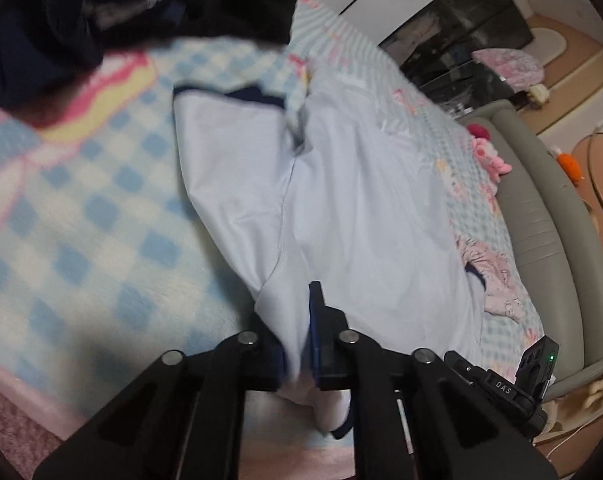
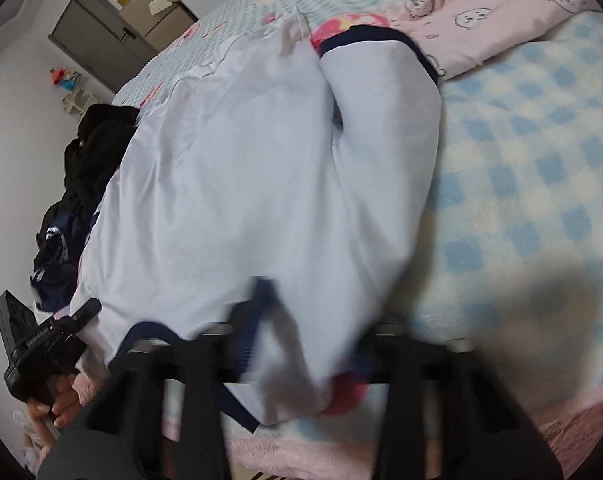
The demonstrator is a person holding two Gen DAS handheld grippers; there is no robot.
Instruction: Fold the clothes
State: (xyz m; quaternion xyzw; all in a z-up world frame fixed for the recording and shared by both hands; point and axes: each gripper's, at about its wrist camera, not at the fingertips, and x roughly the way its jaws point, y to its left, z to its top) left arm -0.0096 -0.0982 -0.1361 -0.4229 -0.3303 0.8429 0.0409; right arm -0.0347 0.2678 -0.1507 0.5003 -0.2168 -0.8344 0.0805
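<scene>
A pale blue shirt with navy trim (image 1: pixel 341 200) lies stretched across the checked bed blanket (image 1: pixel 81 208). My left gripper (image 1: pixel 297 344) is shut on the shirt's near edge, with cloth bunched between its blue pads. In the right wrist view the same shirt (image 2: pixel 241 180) spreads ahead, its navy-cuffed sleeve (image 2: pixel 381 80) pointing away. My right gripper (image 2: pixel 305 344) is shut on the shirt's near edge; the draped cloth hides its fingertips. The other gripper's body (image 2: pixel 33 344) shows at the lower left of this view, held in a hand.
A heap of dark clothes (image 1: pixel 101 12) lies on the bed at the far side; it also shows in the right wrist view (image 2: pixel 89 168). A pink patterned garment (image 2: pixel 493 8) lies beyond the sleeve. A grey padded bed frame (image 1: pixel 541 220) edges the bed.
</scene>
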